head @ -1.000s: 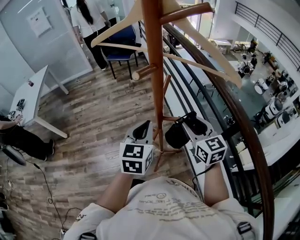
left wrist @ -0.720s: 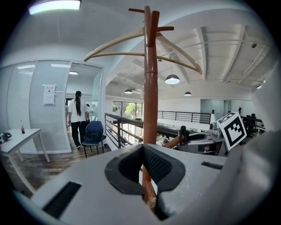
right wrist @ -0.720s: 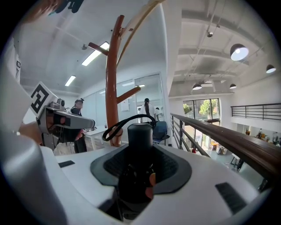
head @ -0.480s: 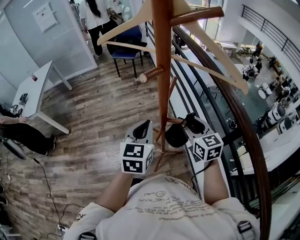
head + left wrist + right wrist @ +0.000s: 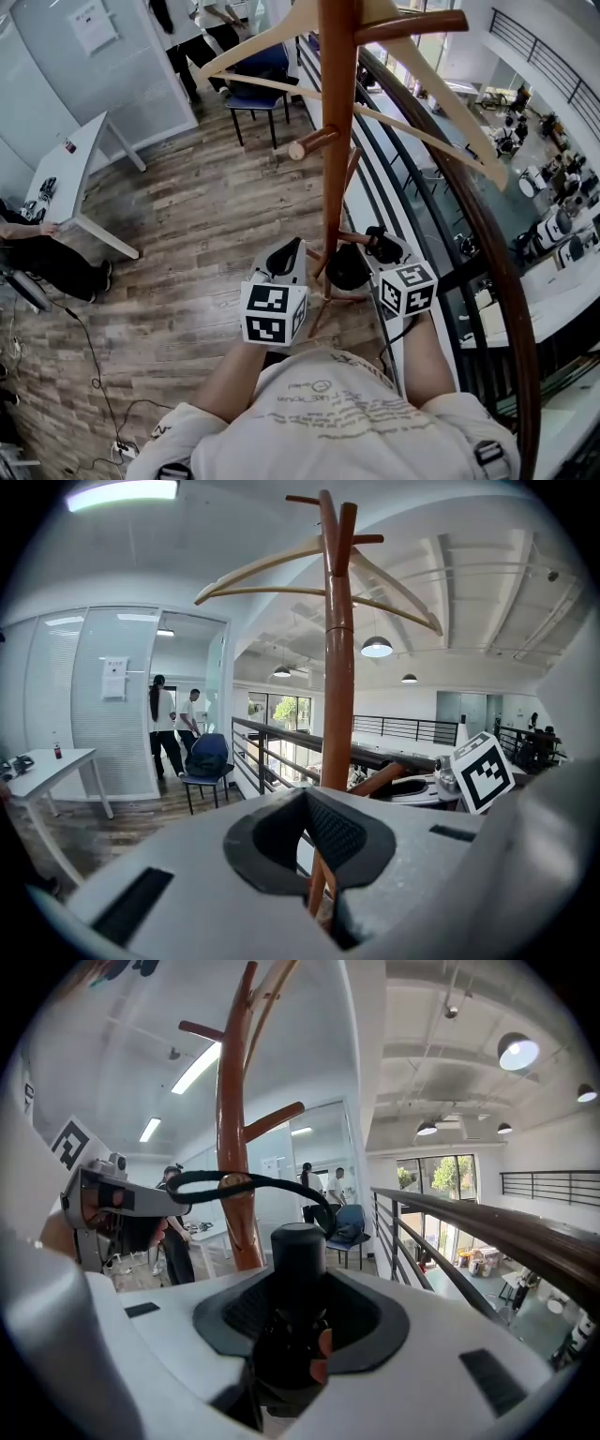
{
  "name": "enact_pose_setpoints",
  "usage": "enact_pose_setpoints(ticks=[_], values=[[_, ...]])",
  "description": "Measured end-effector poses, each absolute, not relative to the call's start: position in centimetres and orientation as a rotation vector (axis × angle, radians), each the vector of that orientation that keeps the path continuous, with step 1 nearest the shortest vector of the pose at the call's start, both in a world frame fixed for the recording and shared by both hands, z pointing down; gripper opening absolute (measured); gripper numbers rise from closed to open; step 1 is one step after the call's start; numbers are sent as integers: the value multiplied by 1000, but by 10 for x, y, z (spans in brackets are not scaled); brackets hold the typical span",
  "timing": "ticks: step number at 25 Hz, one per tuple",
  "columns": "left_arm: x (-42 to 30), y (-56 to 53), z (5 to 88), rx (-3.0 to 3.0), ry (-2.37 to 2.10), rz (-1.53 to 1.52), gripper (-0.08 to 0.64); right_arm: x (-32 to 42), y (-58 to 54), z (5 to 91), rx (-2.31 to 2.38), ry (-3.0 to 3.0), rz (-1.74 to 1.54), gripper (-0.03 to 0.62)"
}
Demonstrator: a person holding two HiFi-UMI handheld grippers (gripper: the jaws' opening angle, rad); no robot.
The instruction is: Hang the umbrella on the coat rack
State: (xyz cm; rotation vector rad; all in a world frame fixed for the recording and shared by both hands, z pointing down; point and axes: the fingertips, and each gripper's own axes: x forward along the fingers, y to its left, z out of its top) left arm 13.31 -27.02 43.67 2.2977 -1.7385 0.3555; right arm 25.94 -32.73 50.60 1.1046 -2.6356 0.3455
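As the right gripper (image 5: 380, 251) clamped the one umbrella (image 5: 298, 1260), it sat just right of the single rack (image 5: 336, 141).
Left gripper (image 5: 284, 261), jaws closed on nothing, sat near the rack's left side.

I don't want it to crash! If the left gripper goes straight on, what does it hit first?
Probably the coat rack's pole, standing dead ahead of the left gripper; how near is hard to tell.

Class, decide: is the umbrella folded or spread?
Folded. In the head view the umbrella is a compact black bundle, with no canopy spread; its handle is clamped in the right gripper.
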Motion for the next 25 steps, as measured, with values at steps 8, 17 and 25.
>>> enact_pose_setpoints(ticks=[8,17,25], values=[[127,-269,443,2278,-1747,374,3,250,-332,524,1096,-2608,383,158],[117,-269,448,2247,-1770,375,5,232,-332,532,1047,-2589,317,158],[114,-268,451,2232,-1772,390,5,227,-335,551,1020,-2539,299,158]])
